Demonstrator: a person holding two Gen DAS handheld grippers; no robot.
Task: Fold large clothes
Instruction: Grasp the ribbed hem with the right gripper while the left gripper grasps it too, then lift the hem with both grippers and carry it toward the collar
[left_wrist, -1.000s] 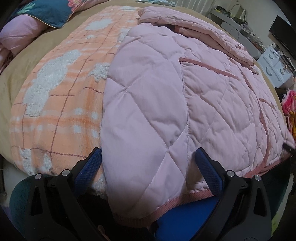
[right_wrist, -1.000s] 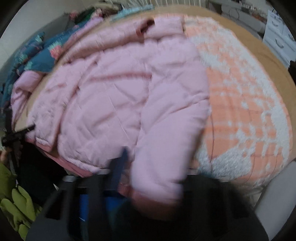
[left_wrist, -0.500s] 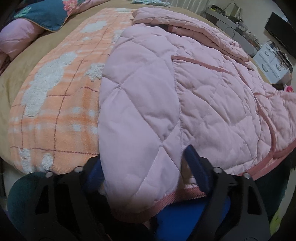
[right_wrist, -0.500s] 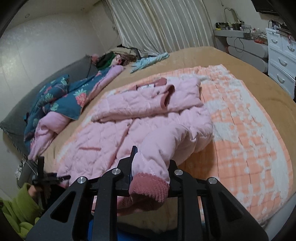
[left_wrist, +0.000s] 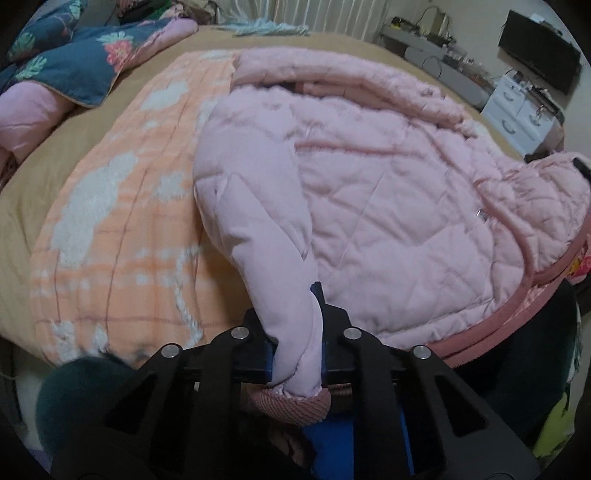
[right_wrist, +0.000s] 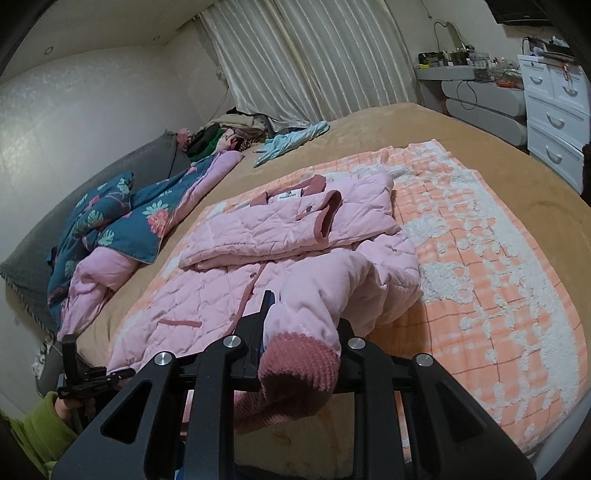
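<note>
Here the pink quilted jacket (right_wrist: 280, 266) lies spread on the orange checked blanket (right_wrist: 480, 266) over the bed. The left gripper (left_wrist: 297, 354) is clenched on one sleeve end — the right gripper (right_wrist: 299, 343) on the other sleeve, just above its knitted cuff (right_wrist: 299, 365).

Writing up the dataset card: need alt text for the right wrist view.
The right gripper is shut on the ribbed cuff of a pink quilted jacket, lifting its sleeve. The jacket lies on an orange checked blanket on a bed; curtains and white drawers stand behind.
</note>
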